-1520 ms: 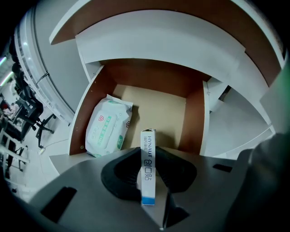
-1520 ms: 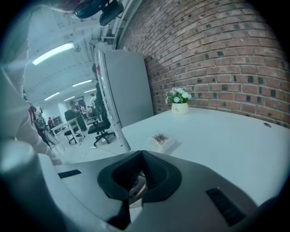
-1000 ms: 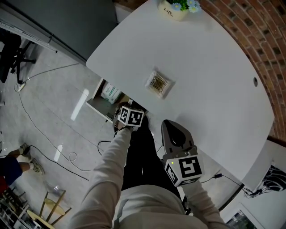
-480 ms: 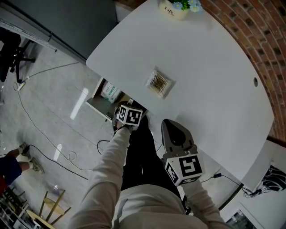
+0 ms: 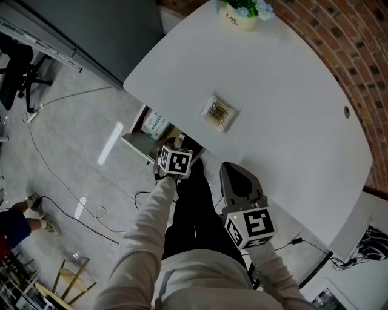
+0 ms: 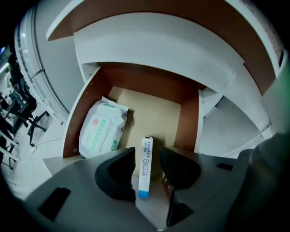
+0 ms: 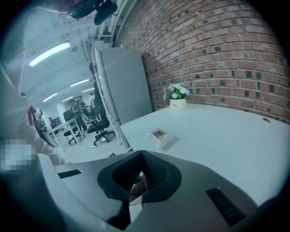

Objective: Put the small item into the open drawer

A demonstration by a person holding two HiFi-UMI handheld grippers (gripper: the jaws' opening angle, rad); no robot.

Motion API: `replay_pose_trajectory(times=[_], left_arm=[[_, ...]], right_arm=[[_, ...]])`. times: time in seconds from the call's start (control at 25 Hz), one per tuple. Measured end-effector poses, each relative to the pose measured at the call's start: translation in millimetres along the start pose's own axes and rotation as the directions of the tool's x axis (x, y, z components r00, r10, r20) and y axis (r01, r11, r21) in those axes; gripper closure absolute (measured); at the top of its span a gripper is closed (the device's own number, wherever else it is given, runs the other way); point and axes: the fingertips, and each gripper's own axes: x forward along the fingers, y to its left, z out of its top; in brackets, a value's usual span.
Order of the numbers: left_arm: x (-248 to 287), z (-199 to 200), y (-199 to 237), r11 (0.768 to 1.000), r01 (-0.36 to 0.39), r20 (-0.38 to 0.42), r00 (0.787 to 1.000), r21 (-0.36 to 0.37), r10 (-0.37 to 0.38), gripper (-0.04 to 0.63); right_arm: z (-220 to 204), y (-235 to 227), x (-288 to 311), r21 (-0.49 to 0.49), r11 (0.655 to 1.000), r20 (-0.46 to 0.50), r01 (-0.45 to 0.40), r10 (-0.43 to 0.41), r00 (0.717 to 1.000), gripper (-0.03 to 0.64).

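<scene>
small box [image 6: 145, 166] lies between the jaws of my left hand-held gripper [image 6: 147, 157], long axis pointing into the drawer [image 6: 154, 113]. jaws have just been opening and now stand wide, pads clear of it.

The white table [image 5: 291, 109] bears a clear packet [image 5: 218, 112] and a flowerpot [image 5: 239, 13]; its open drawer [image 6: 156, 115] holds wipes [image 6: 100, 129] and a slim box [image 6: 145, 165].

Brick wall [image 5: 342, 33], white table [image 5: 291, 103], grey tiled floor [image 5: 70, 142].

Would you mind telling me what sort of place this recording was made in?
Probably an open-plan office or lab: a white table beside a brick wall, swivel office chairs further back, and strip lights overhead.
</scene>
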Motion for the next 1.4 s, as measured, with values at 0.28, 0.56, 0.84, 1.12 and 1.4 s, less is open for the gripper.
replay_pose_trajectory(times=[0.28,0.56,0.84,1.12,1.4], left_arm=[[-40.7,19.5,4.7,0.999,-0.019,0.089,0.996,0.026,0.016,0.436],[-75.9,26.0,2.3,0.997,-0.027,0.161,0.987,0.069,0.015,0.463],[-114.0,35.1,0.0,0.998,-0.041,0.249,0.968,0.057,0.025,0.500],[-157.2,43.6,-3.3,0.999,-0.023,0.330,0.944,0.032,0.011,0.509],[-211.2,54.0,-4.4,0.998,-0.031,0.405,0.914,0.056,0.005,0.522]], right_arm=[[8.0,9.7,-7.5,-0.007,1.000,0.029,-0.003,0.003,1.000,0.591],[11.7,21.4,-16.3,-0.007,1.000,0.061,-0.005,0.005,0.998,0.591],[14.6,33.8,-28.0,-0.017,1.000,0.086,-0.006,0.008,0.996,0.591],[17.9,44.2,-41.6,-0.024,1.000,0.115,0.000,0.002,0.993,0.589],[20.3,54.1,-52.7,-0.041,0.999,0.141,0.003,0.003,0.990,0.590]])
